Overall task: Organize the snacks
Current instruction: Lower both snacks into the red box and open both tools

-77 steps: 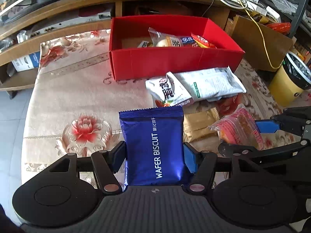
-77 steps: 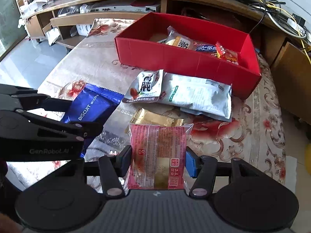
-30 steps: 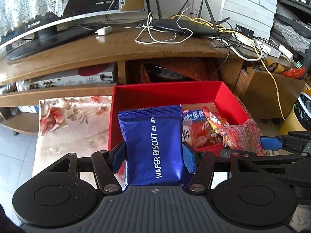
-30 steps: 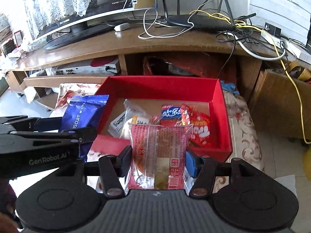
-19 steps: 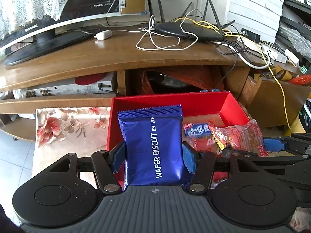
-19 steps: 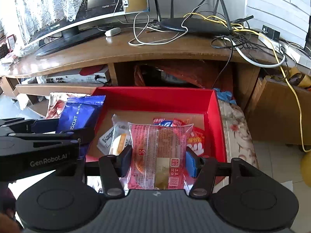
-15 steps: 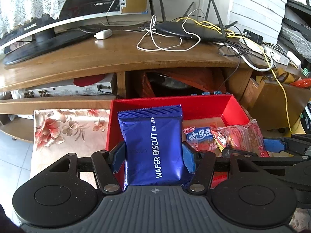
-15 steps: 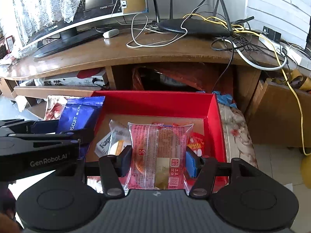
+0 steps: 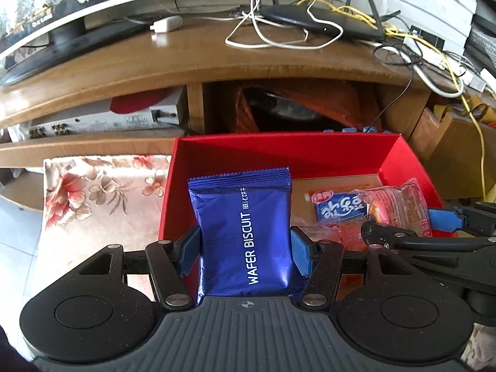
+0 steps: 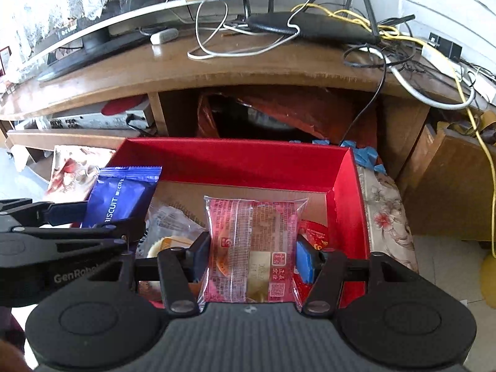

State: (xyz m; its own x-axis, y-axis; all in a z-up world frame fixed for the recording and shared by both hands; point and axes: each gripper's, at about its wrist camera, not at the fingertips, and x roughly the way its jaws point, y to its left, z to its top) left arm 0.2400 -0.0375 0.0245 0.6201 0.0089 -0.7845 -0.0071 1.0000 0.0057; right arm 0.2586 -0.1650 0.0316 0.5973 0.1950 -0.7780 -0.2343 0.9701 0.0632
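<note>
My left gripper [image 9: 245, 249] is shut on a blue wafer biscuit packet [image 9: 245, 232] and holds it over the left part of the red box [image 9: 285, 155]. My right gripper [image 10: 252, 255] is shut on a pink clear-wrapped pastry packet [image 10: 252, 245] over the right part of the same red box [image 10: 235, 161]. The blue packet also shows in the right wrist view [image 10: 122, 197], and the pink packet in the left wrist view [image 9: 400, 207]. Several snack packets lie inside the box, among them a blue-and-white one [image 9: 339, 209].
The box stands on a floral tablecloth [image 9: 93, 195] close to a wooden TV stand [image 9: 186, 62] with a monitor, a router [image 9: 319, 21] and tangled cables. A brown cabinet [image 10: 449, 179] stands to the right.
Both grippers have moved forward from the table's front to above the red box, each still holding its packet. The loose packets in front of the box have dropped out of view.
</note>
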